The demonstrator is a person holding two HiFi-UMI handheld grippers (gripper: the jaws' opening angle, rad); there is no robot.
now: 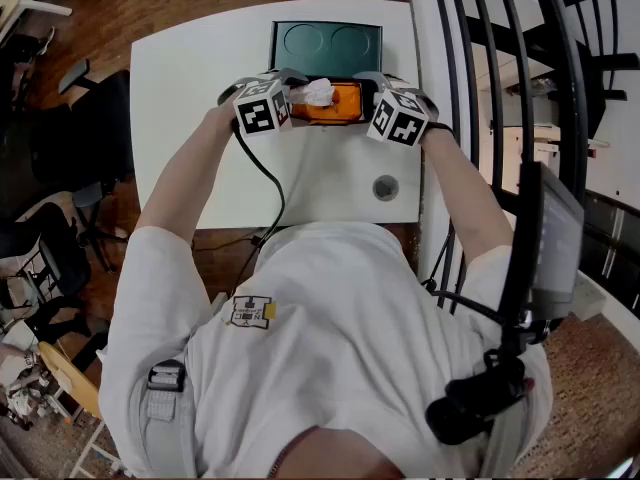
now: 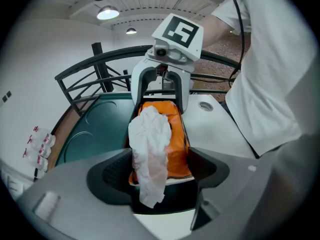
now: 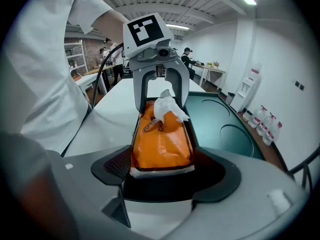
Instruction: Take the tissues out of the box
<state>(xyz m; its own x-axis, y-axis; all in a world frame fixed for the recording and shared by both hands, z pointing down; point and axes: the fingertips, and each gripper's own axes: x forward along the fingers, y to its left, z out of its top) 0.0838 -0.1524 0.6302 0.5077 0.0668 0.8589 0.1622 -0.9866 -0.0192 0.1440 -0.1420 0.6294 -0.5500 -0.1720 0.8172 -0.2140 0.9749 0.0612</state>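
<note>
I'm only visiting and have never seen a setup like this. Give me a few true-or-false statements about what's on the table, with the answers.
1. The tissue pack is orange. True.
2. A white tissue sticks out of its top. True.
3. The pack lies inside the green tray. False: it lies on the white table, on the person's side of the tray.
4. Only the left gripper is at the pack. False: the right gripper is at its other end, and each has one end of the pack between its open fingers.
</note>
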